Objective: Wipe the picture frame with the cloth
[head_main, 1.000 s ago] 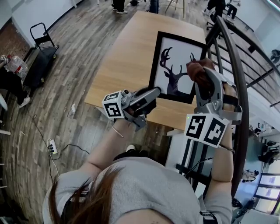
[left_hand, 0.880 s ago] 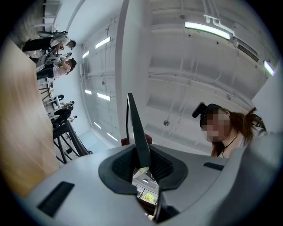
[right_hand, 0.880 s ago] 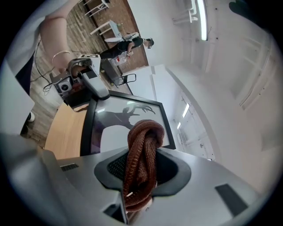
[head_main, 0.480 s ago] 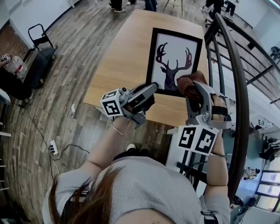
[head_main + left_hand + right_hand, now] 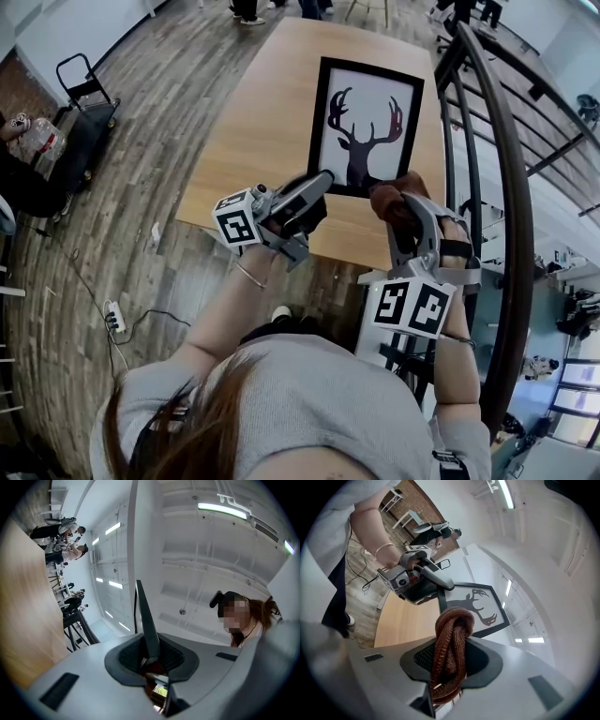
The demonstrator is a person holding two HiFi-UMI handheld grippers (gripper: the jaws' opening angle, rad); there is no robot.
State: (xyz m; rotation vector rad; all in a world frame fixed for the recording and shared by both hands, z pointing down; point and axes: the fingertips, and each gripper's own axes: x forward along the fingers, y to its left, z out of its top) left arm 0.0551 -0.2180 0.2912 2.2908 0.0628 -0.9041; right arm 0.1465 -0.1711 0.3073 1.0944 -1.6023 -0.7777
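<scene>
On the wooden table [image 5: 253, 141], the picture frame [image 5: 366, 127] lies flat: a black border around a deer silhouette on white, with one short edge toward the person.

Step in hand: approach. The cloth [image 5: 451, 651], a brown knitted wad, is not yet on the frame. It hangs near the frame's near right corner. The right gripper [image 5: 398, 214] has its fingers clamped on the cloth, which bulges past the tips. The left gripper [image 5: 323, 178] hovers at the near left corner, tilted upward, fingers pressed together with nothing between them. Whether it touches the frame cannot be confirmed.

Next move, as judged: lower the cloth until it bears on the frame's face, then stroke across face and border. The left gripper may need to steady the frame against sliding.

View comparison: the head view gives the whole frame and both tools, but not the grip. The right gripper view shows the clamped cloth, with the frame ahead and apart from it. The left gripper view shows only ceiling [image 5: 211, 550] and a strip of table.
</scene>
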